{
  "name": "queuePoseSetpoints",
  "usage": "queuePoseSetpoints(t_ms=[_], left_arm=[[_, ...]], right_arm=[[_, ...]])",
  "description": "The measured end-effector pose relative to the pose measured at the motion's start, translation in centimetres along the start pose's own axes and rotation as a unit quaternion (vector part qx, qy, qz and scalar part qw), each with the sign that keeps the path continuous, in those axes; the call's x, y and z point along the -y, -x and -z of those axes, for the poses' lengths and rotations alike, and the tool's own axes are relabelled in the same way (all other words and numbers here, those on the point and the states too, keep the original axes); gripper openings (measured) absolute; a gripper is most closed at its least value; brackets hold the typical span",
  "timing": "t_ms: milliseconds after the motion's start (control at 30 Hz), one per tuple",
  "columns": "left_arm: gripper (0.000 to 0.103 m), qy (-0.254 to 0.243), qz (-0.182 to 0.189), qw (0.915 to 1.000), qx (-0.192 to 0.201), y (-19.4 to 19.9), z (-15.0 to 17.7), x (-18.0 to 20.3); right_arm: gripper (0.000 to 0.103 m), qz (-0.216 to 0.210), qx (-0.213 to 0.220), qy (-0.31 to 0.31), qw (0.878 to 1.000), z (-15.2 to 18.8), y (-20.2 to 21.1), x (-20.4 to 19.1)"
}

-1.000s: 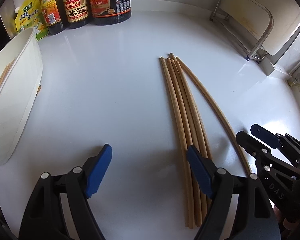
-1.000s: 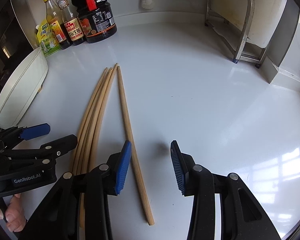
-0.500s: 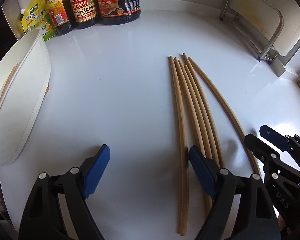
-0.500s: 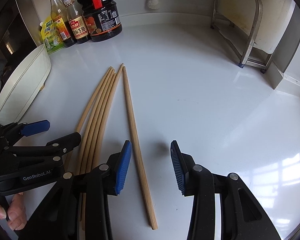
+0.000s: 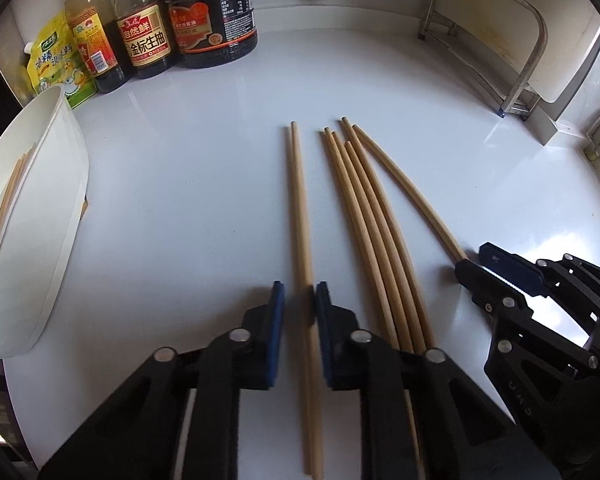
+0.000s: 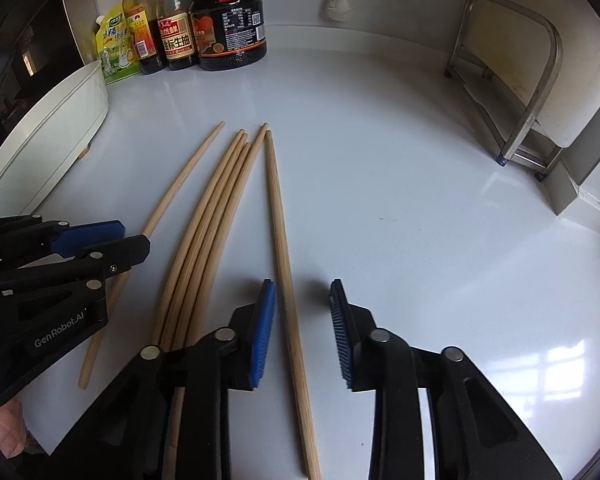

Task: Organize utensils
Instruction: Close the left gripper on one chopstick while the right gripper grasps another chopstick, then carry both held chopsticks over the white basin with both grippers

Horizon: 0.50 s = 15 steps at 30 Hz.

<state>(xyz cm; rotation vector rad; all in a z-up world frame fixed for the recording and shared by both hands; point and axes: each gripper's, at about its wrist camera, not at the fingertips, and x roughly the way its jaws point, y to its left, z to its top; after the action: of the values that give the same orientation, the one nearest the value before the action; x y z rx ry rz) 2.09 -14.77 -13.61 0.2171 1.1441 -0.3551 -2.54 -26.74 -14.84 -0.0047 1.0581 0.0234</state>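
Several long wooden chopsticks lie on a white counter. In the left wrist view my left gripper (image 5: pixel 299 300) has closed around one chopstick (image 5: pixel 298 200), set apart to the left of the bundle (image 5: pixel 364 216). A single chopstick (image 5: pixel 404 192) lies right of the bundle, reaching my right gripper (image 5: pixel 496 264). In the right wrist view my right gripper (image 6: pixel 302 308) is open, straddling that single chopstick (image 6: pixel 278 216). The bundle (image 6: pixel 216 216) lies left of it, and my left gripper (image 6: pixel 112 240) holds the leftmost chopstick (image 6: pixel 180 184).
A white oval container (image 5: pixel 28 220) with chopsticks inside stands at the left. Sauce bottles (image 5: pixel 148 28) and a yellow pouch (image 5: pixel 52 64) line the back left. A metal rack (image 5: pixel 496 52) stands at the back right; it also shows in the right wrist view (image 6: pixel 516 92).
My left gripper has closed from wide open onto one chopstick, now separated leftward from the bundle. My right gripper has narrowed a little and moved over the single right chopstick.
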Motion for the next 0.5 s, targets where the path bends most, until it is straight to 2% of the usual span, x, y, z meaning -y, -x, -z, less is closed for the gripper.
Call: queuePoseSetpoints(t_ms=[133, 267, 500], left_arm=[[0.007, -0.001, 0.012, 0.9999, -0.01, -0.1, -0.1, -0.2], [0.007, 0.015, 0.041, 0.9988, -0.022, 0.3, -0.4, -0.9], [0.007, 0.015, 0.057, 0.9982, 0.013, 4.6, -2.0, -2.9]], right_arm=[[0.006, -0.021, -0.009, -0.015, 1.0, -0.5, -0.1, -0.1], [0.006, -0.032, -0.003, -0.041, 0.999, -0.5, 1.1, 0.4], [0.006, -0.056, 0.014, -0.078, 0.995, -2.1, 4.3, 0.0]])
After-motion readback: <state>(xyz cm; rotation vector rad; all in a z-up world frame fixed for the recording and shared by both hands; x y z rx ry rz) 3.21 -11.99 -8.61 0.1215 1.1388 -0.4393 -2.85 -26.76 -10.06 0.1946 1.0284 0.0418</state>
